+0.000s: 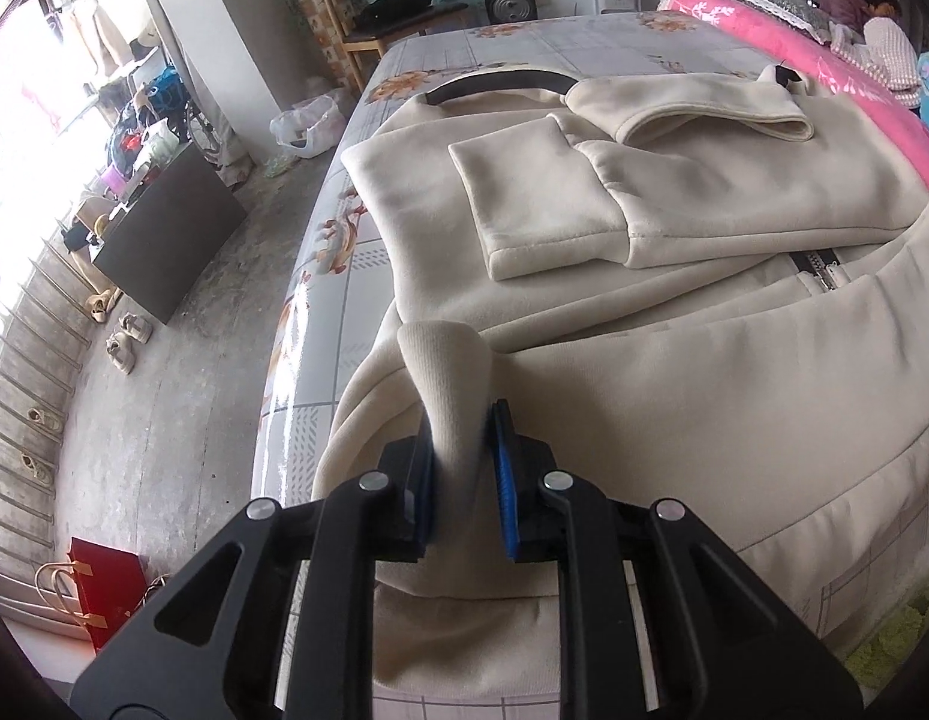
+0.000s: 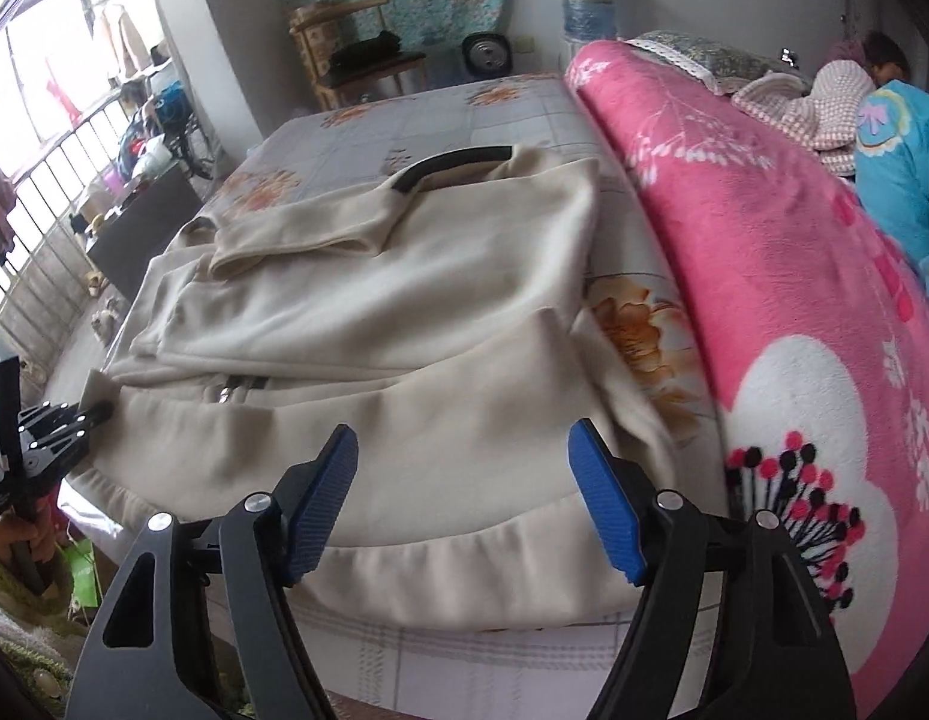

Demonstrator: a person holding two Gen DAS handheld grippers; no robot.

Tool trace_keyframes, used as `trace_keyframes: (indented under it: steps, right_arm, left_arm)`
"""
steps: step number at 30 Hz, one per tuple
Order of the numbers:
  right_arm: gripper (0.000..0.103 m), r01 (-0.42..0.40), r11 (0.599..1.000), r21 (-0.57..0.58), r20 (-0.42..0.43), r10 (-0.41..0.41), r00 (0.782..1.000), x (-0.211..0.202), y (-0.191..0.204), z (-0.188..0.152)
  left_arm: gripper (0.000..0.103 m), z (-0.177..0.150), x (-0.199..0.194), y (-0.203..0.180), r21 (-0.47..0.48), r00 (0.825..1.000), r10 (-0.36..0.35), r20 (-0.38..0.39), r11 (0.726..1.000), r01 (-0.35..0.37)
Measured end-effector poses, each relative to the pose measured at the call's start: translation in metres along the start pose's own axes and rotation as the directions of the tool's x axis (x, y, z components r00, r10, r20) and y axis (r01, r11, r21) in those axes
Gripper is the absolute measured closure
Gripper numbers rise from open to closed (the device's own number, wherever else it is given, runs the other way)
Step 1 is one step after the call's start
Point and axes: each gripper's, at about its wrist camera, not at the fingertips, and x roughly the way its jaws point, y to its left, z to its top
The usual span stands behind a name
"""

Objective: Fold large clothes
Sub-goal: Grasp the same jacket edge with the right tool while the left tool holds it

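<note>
Cream jacket (image 1: pixel 674 228) on bed (image 1: pixel 524 42): left gripper (image 1: pixel 461 450) pinches its near-edge fold; right gripper (image 2: pixel 464 480) spread, seemingly hovering above near hem.

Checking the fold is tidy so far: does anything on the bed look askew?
One cream sleeve lies slanted across the cream jacket, and the half-open zipper leaves its front gaping.

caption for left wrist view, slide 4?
Left gripper pinching the cream jacket hem on the bed.
</note>
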Motion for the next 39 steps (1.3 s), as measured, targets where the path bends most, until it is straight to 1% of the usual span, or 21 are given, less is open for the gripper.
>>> trace_keyframes:
  steps: [2, 6, 8, 11, 14, 18, 22, 24, 26, 30, 33, 34, 35, 39]
  right_arm:
    - [0.042, 0.007, 1.0, 0.009, -0.004, -0.007, 1.0, 0.007, -0.007, 0.006]
    - [0.048, 0.02, 1.0, 0.007, -0.018, -0.02, 1.0, 0.024, -0.015, 0.017]
    - [0.054, 0.014, 1.0, 0.015, -0.031, -0.014, 0.999, 0.031, -0.019, 0.018]
    - [0.059, 0.007, 1.0, 0.024, -0.048, -0.006, 0.999, 0.04, -0.023, 0.018]
    - [0.062, -0.009, 0.999, 0.038, -0.066, 0.011, 0.998, 0.04, -0.026, 0.014]
    - [0.062, -0.023, 0.999, 0.034, -0.076, 0.025, 0.997, 0.036, -0.028, 0.012]
    - [0.062, -0.045, 0.998, 0.04, -0.079, 0.048, 0.996, 0.042, -0.032, 0.021]
    - [0.062, -0.071, 0.996, 0.045, -0.074, 0.074, 0.994, 0.047, -0.033, 0.027]
    - [0.062, -0.08, 0.996, 0.047, -0.087, 0.084, 0.993, 0.054, -0.035, 0.031]
    - [0.062, -0.06, 0.998, 0.024, -0.111, 0.063, 0.992, 0.054, -0.031, 0.028]
    - [0.07, -0.024, 1.0, -0.02, -0.121, 0.021, 0.992, 0.047, -0.022, 0.023]
    - [0.075, -0.02, 0.999, -0.029, -0.122, 0.016, 0.992, 0.044, -0.02, 0.021]
    - [0.078, -0.013, 0.999, -0.038, -0.121, 0.008, 0.993, 0.042, -0.019, 0.02]
    - [0.083, 0.033, 0.995, -0.094, -0.102, -0.043, 0.994, 0.033, -0.009, 0.016]
  left_arm:
    - [0.086, 0.0, 0.0, 0.0, 0.001, 1.0, 0.003, -0.002, 1.0, -0.003]
    - [0.086, 0.001, 0.001, 0.0, -0.006, 1.0, -0.002, -0.007, 1.0, 0.002]
    - [0.086, 0.001, 0.002, 0.0, -0.008, 1.0, -0.003, -0.008, 1.0, 0.003]
    - [0.086, 0.001, 0.001, -0.001, -0.003, 1.0, -0.001, -0.008, 1.0, 0.001]
    - [0.086, 0.0, 0.001, -0.001, 0.004, 1.0, 0.0, -0.009, 1.0, 0.0]
    - [0.086, 0.001, 0.002, 0.0, -0.001, 1.0, -0.008, -0.015, 1.0, 0.008]
    - [0.086, 0.002, 0.003, -0.001, 0.004, 1.0, -0.005, -0.015, 1.0, 0.005]
    - [0.086, 0.001, 0.002, -0.001, 0.006, 1.0, -0.004, -0.014, 1.0, 0.004]
    - [0.086, 0.001, 0.003, -0.001, 0.001, 1.0, -0.006, -0.015, 1.0, 0.006]
    - [0.086, 0.001, 0.003, 0.0, -0.007, 1.0, -0.011, -0.014, 1.0, 0.011]
    - [0.086, 0.001, 0.003, 0.0, -0.007, 1.0, -0.01, -0.015, 1.0, 0.01]
    - [0.086, 0.001, 0.003, -0.001, -0.005, 1.0, -0.009, -0.015, 1.0, 0.008]
    - [0.086, 0.001, 0.003, -0.001, -0.004, 1.0, -0.009, -0.015, 1.0, 0.009]
    - [0.086, 0.001, 0.003, 0.0, -0.005, 1.0, -0.01, -0.016, 1.0, 0.01]
